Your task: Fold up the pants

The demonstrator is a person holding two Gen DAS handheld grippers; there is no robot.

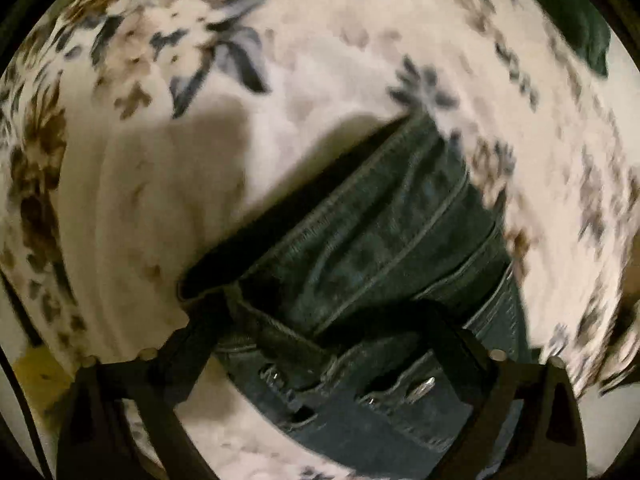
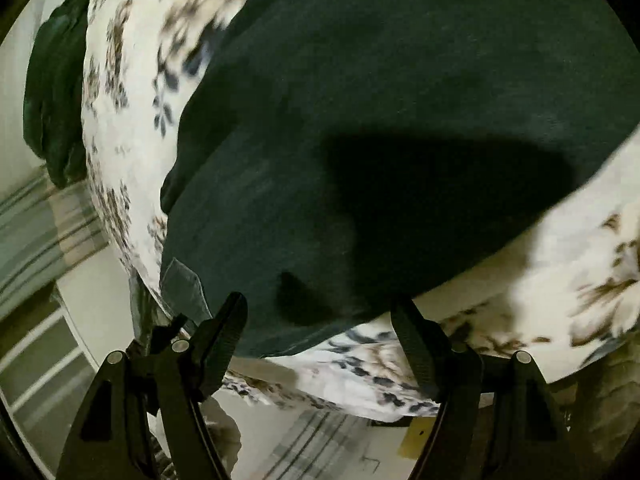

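- Left gripper (image 1: 332, 320) fingers spread wide, straddling the dark blue denim pants (image 1: 380, 232), not clamped
- Right gripper (image 2: 320, 320) fingers released above the pants on floral bedsheet (image 2: 120, 92)

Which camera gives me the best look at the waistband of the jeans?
The left wrist view. There the jeans' waistband, with belt loops and metal rivets, lies between the fingers of the left hand-held gripper, though somewhat blurred. The right wrist view shows only a broad plain stretch of the dark jeans, no waistband.
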